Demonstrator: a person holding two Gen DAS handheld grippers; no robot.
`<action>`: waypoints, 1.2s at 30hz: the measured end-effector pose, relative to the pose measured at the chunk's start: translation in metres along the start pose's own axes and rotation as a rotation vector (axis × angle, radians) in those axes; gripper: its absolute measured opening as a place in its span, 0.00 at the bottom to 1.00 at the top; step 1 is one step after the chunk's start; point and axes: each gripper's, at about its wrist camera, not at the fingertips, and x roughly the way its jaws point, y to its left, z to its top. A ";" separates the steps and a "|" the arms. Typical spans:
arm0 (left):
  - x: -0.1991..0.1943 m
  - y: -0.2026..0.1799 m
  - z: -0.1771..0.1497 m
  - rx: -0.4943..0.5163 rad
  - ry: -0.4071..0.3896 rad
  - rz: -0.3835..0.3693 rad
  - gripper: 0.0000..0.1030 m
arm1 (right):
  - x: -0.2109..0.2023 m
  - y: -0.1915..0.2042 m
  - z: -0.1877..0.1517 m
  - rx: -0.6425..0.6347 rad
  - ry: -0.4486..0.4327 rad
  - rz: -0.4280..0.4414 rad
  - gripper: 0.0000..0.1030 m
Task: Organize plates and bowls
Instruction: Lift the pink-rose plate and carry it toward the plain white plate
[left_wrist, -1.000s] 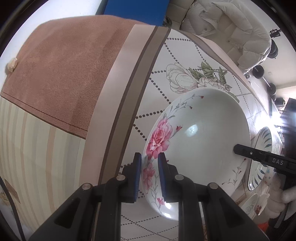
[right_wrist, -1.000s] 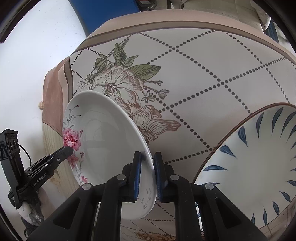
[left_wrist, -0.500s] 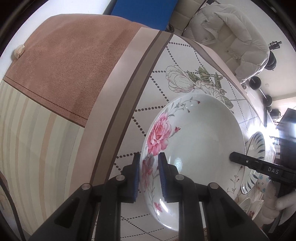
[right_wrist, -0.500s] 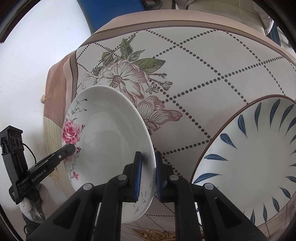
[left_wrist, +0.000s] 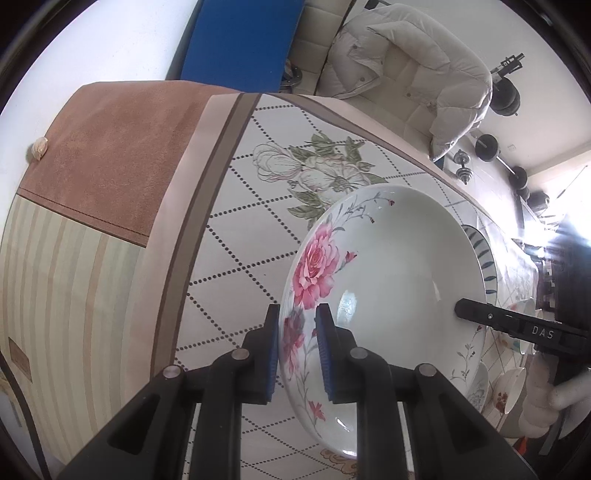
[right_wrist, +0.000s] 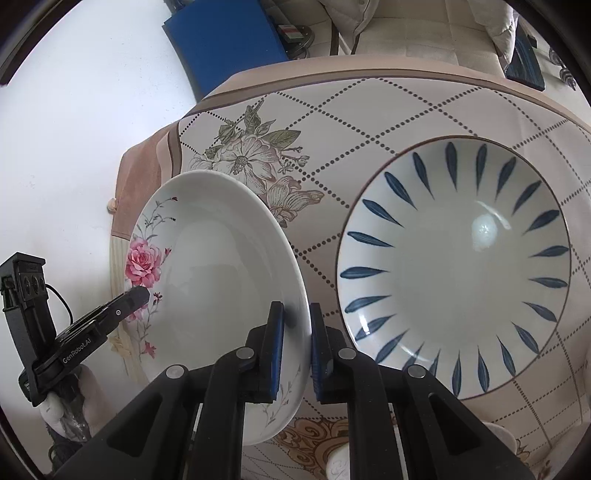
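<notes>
Rose plate (right_wrist: 221, 280) being carried by both claws toward the blue-leaf plate (right_wrist: 454, 269).
Left claw (left_wrist: 297, 347) and right claw (right_wrist: 296, 347) are clamping opposite rims, holding it tilted above the worktop (right_wrist: 369, 122); stacking is not yet done, and small bowls (left_wrist: 511, 387) are waiting.

Rose plate (right_wrist: 221, 280) tilted above tablecloth (right_wrist: 369, 122), rim between left gripper (left_wrist: 297, 345) fingers on one side, right gripper (right_wrist: 295, 347) fingers on opposite side. Leaf-pattern plate (right_wrist: 454, 266) on tablecloth just right of it. Small bowls (left_wrist: 513, 384) beyond, near table edge.
</notes>
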 end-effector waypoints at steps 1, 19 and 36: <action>-0.003 -0.010 -0.003 0.016 -0.001 -0.002 0.16 | -0.008 -0.004 -0.007 0.010 -0.010 0.004 0.14; -0.008 -0.155 -0.096 0.263 0.057 -0.043 0.16 | -0.130 -0.124 -0.161 0.150 -0.136 -0.026 0.14; 0.046 -0.202 -0.155 0.352 0.133 -0.003 0.16 | -0.117 -0.207 -0.237 0.250 -0.134 -0.026 0.14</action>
